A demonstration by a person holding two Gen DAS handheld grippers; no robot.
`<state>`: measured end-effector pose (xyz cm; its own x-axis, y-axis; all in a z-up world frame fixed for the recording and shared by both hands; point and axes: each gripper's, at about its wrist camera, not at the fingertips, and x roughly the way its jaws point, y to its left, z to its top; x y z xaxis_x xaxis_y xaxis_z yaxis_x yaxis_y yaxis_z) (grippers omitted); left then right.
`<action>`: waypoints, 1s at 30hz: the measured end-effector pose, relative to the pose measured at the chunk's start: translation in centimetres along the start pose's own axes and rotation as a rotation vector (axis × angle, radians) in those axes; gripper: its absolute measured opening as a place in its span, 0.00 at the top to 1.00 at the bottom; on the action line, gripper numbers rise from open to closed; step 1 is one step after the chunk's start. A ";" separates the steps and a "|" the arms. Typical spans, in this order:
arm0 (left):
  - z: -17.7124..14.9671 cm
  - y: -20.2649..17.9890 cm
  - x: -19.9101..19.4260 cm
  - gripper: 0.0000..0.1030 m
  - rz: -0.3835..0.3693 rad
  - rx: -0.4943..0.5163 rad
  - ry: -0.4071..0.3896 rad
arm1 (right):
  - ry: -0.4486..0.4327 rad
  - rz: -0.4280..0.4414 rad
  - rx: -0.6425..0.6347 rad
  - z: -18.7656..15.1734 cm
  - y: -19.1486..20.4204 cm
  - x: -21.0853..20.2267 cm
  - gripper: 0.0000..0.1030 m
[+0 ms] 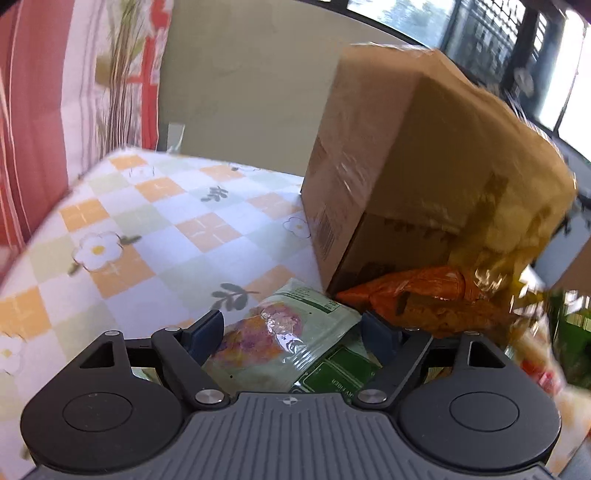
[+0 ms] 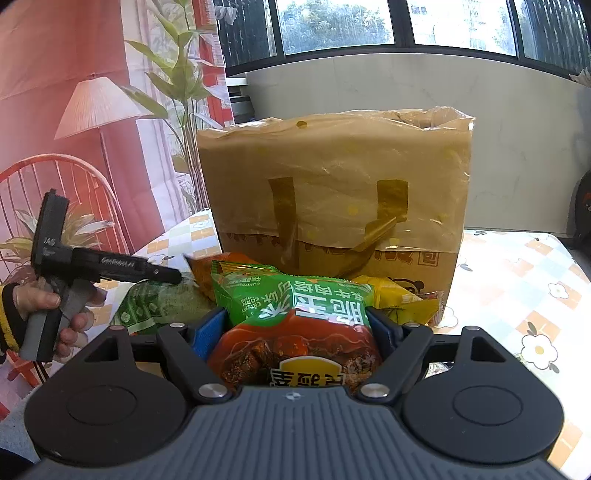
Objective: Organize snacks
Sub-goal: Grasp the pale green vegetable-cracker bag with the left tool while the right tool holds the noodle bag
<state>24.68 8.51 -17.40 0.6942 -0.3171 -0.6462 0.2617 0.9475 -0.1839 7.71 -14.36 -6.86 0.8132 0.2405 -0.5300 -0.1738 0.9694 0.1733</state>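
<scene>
Snack packets are piled on the checked worktop (image 1: 155,206) against a cardboard box (image 2: 332,192) draped with yellowish plastic. The right tool (image 2: 297,328) is closed on a green-and-red crispy corn packet (image 2: 295,332), its blue pads pressed to both sides. The left tool (image 1: 291,332) is held open over a pale green packet (image 1: 288,332), beside an orange packet (image 1: 413,295); no pad contact is seen.

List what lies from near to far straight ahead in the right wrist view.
Right gripper → red-and-green snack bag between its fingers → orange snack bag behind it → cardboard box draped in yellow plastic → window.
</scene>
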 end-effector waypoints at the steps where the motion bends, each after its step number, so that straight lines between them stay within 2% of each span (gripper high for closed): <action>1: -0.2 -0.1 -0.1 0.19 0.010 0.019 0.000 | 0.001 0.002 0.000 0.0 0.0 0.1 0.22; 7: -0.9 0.5 -1.4 0.19 0.082 0.009 -0.013 | 0.008 0.015 -0.004 0.0 0.3 0.2 0.22; 14: 0.0 3.7 -1.4 0.18 0.290 -0.151 -0.020 | 0.006 0.018 0.000 -0.1 0.4 0.0 0.22; 16: 0.4 4.1 -1.7 0.20 0.265 -0.155 -0.013 | -0.001 0.024 -0.004 -0.1 0.5 -0.2 0.22; 19: 0.9 4.7 -2.6 0.17 0.170 -0.133 -0.011 | -0.016 0.029 -0.010 -0.1 0.4 -0.6 0.22; 21: 0.7 4.7 -3.1 0.11 0.129 -0.105 0.001 | -0.018 0.029 -0.001 -0.1 0.2 -0.7 0.22; 24: 0.3 4.0 -3.9 0.09 0.067 -0.018 0.028 | -0.015 0.027 0.013 -0.2 0.0 -0.6 0.22; 27: -0.3 3.4 -4.2 0.09 0.050 0.078 0.043 | -0.010 0.032 0.018 -0.2 0.1 -0.5 0.22; 30: -0.8 3.1 -4.6 0.09 0.046 0.127 0.050 | -0.008 0.039 0.011 -0.2 0.4 -0.4 0.22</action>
<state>21.79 12.95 -15.63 0.6739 -0.2684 -0.6884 0.3153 0.9471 -0.0607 7.16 -14.11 -6.76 0.8104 0.2775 -0.5160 -0.1990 0.9587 0.2030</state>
